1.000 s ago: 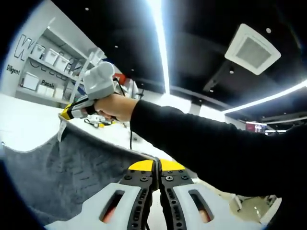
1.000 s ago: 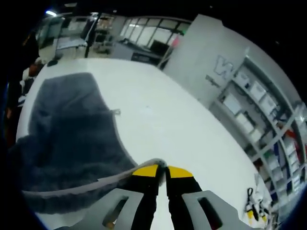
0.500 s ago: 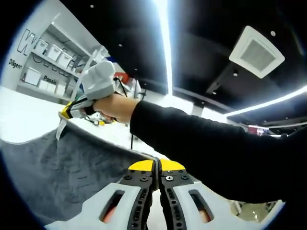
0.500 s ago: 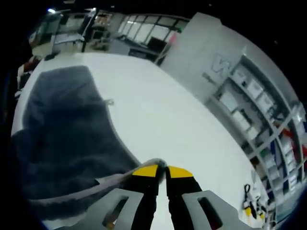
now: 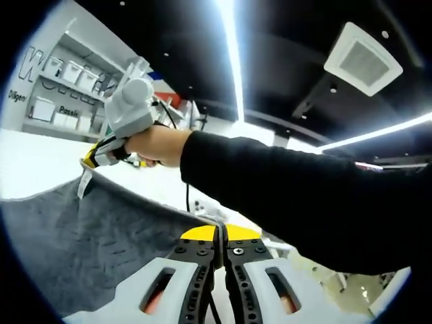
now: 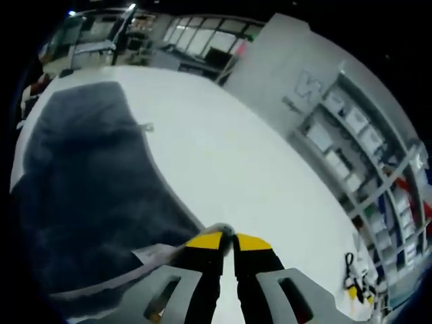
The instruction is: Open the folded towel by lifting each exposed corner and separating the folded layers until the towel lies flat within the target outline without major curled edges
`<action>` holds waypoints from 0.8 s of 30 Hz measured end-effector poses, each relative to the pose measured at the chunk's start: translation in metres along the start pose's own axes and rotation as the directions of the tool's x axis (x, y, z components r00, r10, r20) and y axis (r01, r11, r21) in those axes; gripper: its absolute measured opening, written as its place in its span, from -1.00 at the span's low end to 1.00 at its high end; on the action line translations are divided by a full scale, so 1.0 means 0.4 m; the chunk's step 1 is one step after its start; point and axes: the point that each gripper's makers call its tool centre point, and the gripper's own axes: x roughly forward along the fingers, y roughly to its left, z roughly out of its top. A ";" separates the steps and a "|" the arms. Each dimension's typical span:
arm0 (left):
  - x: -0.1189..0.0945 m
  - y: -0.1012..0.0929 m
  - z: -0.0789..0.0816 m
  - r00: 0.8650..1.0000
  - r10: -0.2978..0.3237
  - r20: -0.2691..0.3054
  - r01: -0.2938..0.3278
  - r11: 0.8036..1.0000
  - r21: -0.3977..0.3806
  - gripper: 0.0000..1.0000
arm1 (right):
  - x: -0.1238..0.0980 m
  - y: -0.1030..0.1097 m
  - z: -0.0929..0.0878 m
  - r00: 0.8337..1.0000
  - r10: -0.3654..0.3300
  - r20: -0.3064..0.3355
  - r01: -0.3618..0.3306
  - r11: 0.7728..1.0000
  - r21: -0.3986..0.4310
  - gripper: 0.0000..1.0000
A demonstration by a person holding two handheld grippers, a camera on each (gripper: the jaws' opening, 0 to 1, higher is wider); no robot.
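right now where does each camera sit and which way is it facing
Left gripper view: rides on the left tongs, tilted up toward the ceiling lights; shows the grey towel, the right tongs pinching its far corner, and the person's hand and black sleeve.
Right gripper view: rides on the right tongs, looking down over the white table; its tips pinch the towel's edge.
Shared: the towel, the shelves of bins.

Lab or workshop: bin shelves [image 6: 364, 145], ceiling vent [image 5: 363, 59].

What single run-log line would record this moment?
towel: lifted, edge taut | left gripper: shut on towel | right gripper: shut on towel | table: white
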 end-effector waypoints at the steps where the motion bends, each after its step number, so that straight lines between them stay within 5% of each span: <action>1: 0.003 0.000 -0.006 1.000 0.002 -0.008 -0.002 1.000 0.013 -0.99 | 0.007 -0.008 -0.007 1.000 0.000 -0.005 0.000 1.000 -0.001 -0.97; 24: 0.040 0.031 -0.108 0.992 0.012 -0.128 -0.006 0.999 0.046 -0.99 | 0.071 0.014 -0.125 0.996 -0.042 -0.073 0.039 0.998 -0.047 -0.96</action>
